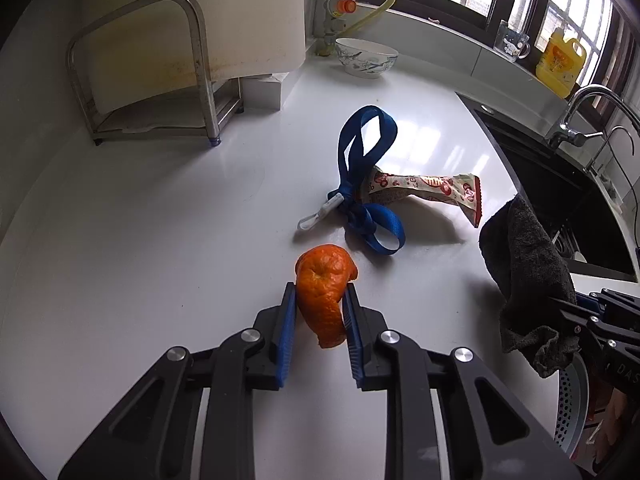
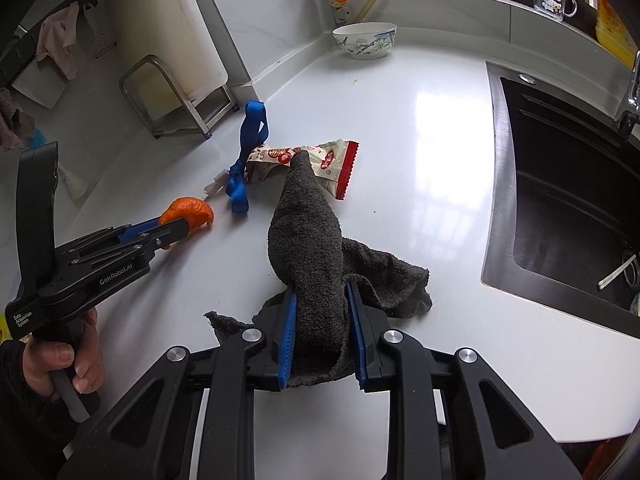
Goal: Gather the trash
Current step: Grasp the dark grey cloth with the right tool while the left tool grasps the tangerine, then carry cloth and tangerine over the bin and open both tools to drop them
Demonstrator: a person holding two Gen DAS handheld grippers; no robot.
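Observation:
My left gripper (image 1: 319, 294) is shut on an orange peel (image 1: 325, 288) just above the white counter; the peel also shows in the right wrist view (image 2: 191, 213), held by the left gripper (image 2: 182, 226). My right gripper (image 2: 320, 292) is shut on a dark grey cloth (image 2: 310, 240) that drapes onto the counter; the cloth hangs at the right in the left wrist view (image 1: 520, 276). A red-and-white snack wrapper (image 1: 432, 190) lies beyond the peel, tangled with a blue strap (image 1: 360, 184). Both also show in the right wrist view, the wrapper (image 2: 320, 160) and the strap (image 2: 246, 152).
A black sink (image 2: 560, 184) is set into the counter at the right, with a faucet (image 1: 576, 116). A patterned bowl (image 1: 366, 57) stands at the back. A metal rack (image 1: 160, 76) stands at the back left. A yellow bottle (image 1: 560, 62) and a glass mug (image 1: 512, 42) sit on the sill.

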